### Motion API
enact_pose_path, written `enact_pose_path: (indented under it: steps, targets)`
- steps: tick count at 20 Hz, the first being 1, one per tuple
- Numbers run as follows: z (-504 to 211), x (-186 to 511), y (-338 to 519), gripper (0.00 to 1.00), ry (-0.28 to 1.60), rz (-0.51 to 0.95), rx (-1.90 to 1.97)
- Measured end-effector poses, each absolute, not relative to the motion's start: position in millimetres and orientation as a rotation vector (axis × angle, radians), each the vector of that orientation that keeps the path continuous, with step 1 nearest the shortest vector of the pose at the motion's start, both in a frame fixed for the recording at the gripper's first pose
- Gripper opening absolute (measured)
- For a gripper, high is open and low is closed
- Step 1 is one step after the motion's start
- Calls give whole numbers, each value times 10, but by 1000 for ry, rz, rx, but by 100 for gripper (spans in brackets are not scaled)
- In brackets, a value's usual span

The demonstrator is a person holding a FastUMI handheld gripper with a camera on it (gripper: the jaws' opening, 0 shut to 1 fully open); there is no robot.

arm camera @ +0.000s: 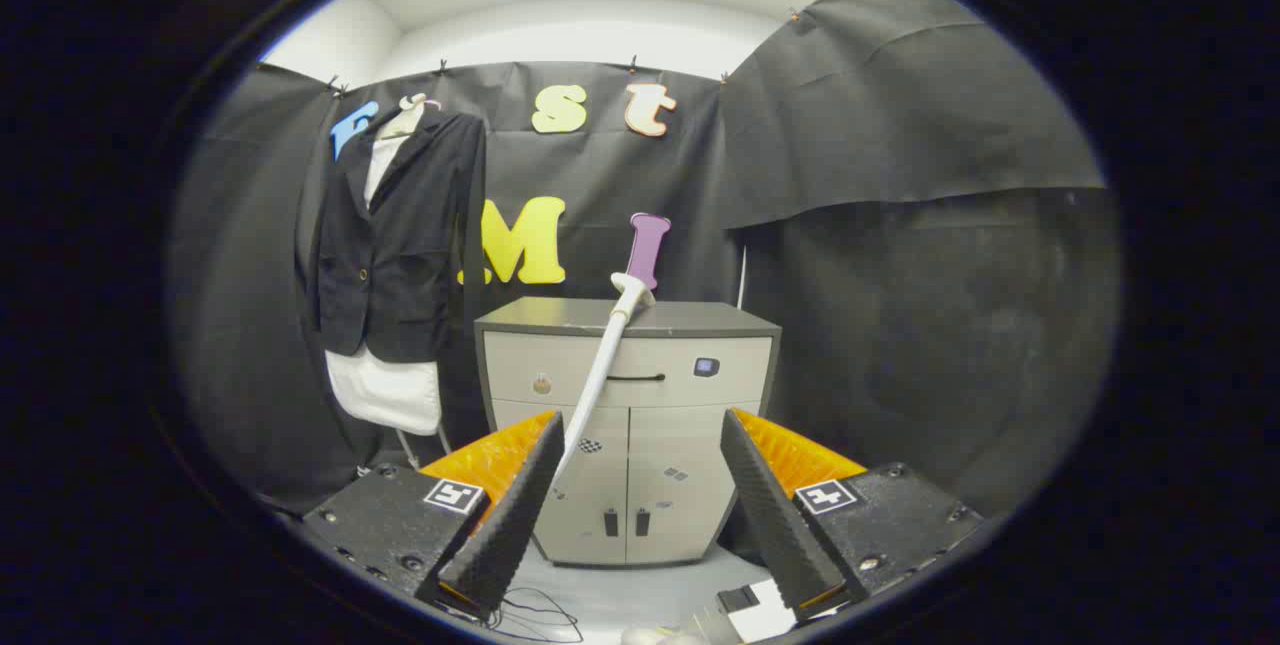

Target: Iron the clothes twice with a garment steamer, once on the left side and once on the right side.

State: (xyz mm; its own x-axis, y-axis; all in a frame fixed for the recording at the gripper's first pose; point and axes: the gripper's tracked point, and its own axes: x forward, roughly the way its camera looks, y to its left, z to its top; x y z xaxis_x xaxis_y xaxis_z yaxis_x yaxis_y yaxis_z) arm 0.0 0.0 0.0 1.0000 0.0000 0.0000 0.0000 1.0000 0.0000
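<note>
Step in hand: I judge this as the very start, the approach. Nothing is picked up yet, and neither side of the jacket has had a pass as far as I can tell.

Steamer: the steamer point(610, 355), a long white wand with a wider head at the top, leans slantwise against the front of the cabinet point(628, 430). Its head rests at the cabinet's top edge; its lower end drops behind my left finger, so I cannot see where it stands.

Clothes: a dark jacket point(400, 235) over a white shirt point(385, 390) hangs on a hanger point(412, 105) against the booth wall, just to the left of the cabinet and well beyond my fingers.

Claw: my claw point(640, 515) is wide open, with nothing between the fingers point(510, 515) and nothing touching either pad. The cabinet doors show through the gap.

Next move: I reckon I need to go forward and a little left until the wand's shaft sits between the pads, then close on it firmly. After that I carry it over to the jacket.

Risk: the wand is only propped, so I think a nudge from one finger before the grip could slide it off the cabinet edge.

Floor: a thin cable point(535, 615) lies loose just under the fingers.
</note>
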Motion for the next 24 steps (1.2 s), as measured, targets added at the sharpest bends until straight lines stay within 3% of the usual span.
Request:
enact_pose_path:
  steps: [17,24]
  targets:
    - [111,26,205,98,16,-6,44]
    - [455,628,23,98,17,-16,43]
